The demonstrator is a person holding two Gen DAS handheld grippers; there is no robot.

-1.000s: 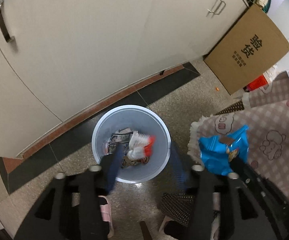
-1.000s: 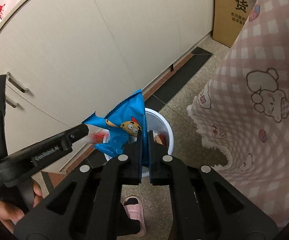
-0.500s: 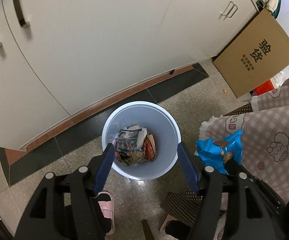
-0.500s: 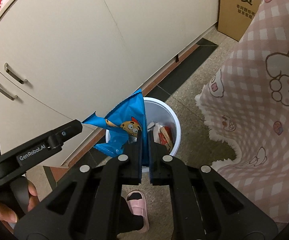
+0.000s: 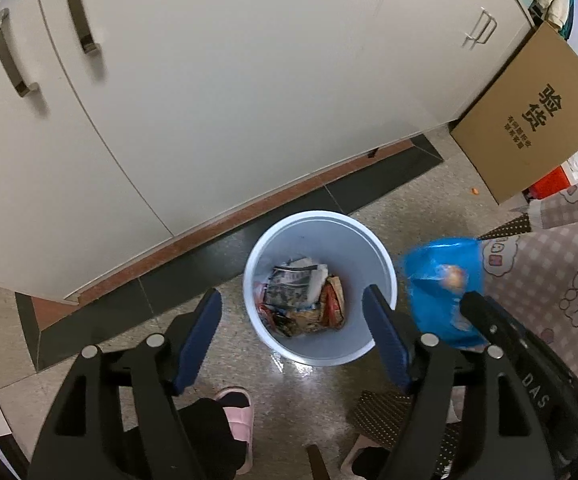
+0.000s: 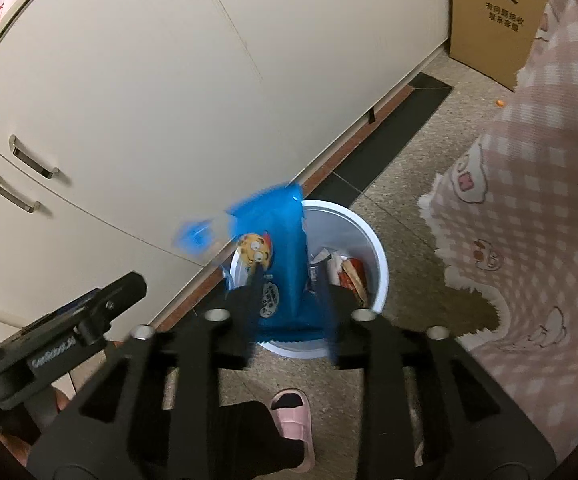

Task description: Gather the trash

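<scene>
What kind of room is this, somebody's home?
Most likely a room in someone's home, perhaps a kitchen or dining corner. White cupboards with metal handles line the wall, a pink checked tablecloth with cartoon animals hangs at the right, and a small bin of wrappers stands on the speckled floor.

Left tongs spread; right tongs parted

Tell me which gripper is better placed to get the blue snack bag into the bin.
Right. The blue snack bag sits between the parted fingers of the right gripper, just above the near rim of the bin. The left gripper is open and empty over the bin.
</scene>
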